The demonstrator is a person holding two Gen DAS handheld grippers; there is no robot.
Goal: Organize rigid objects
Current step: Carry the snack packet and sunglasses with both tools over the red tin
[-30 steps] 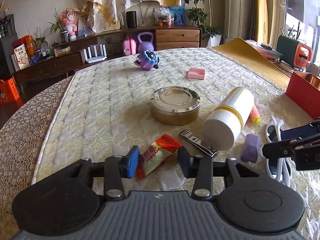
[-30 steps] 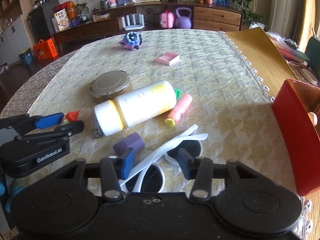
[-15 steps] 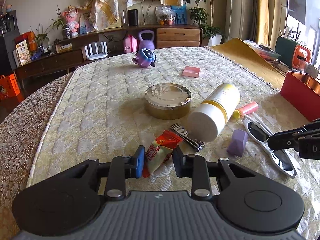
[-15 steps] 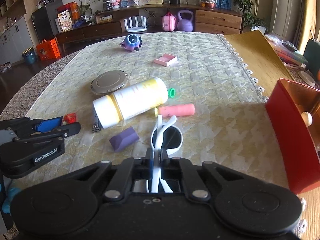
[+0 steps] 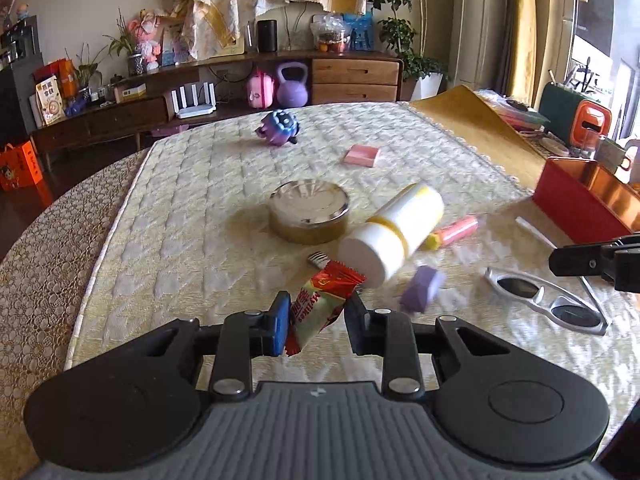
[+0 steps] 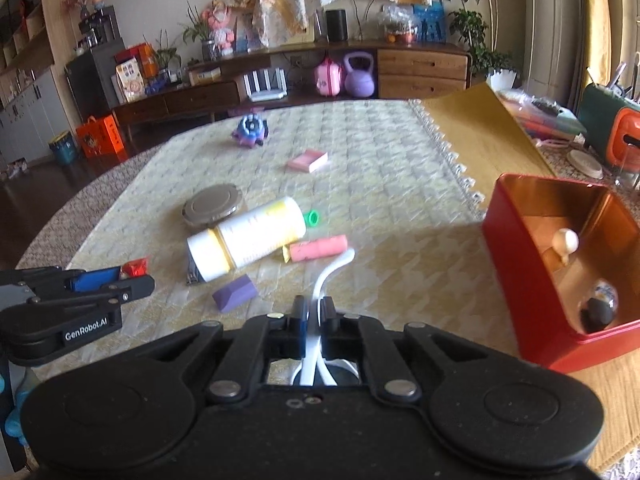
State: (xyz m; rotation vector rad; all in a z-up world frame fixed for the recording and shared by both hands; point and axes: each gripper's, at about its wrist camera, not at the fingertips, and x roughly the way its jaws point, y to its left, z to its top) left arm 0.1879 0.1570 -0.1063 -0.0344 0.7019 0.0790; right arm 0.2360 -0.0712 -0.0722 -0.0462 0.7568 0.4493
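Cream quilted cloth (image 5: 192, 216) covers the round table. At its right side stands a red tin box (image 6: 516, 248), open, with small round things inside. A white and yellow bottle (image 6: 248, 240) lies on its side near the middle, beside a round metal tin (image 5: 308, 210). The right gripper (image 6: 314, 312) has its jaws closed tight on white sunglasses (image 6: 324, 280). The left gripper (image 5: 316, 316) holds a red snack packet (image 5: 320, 300) between narrow jaws, above the cloth.
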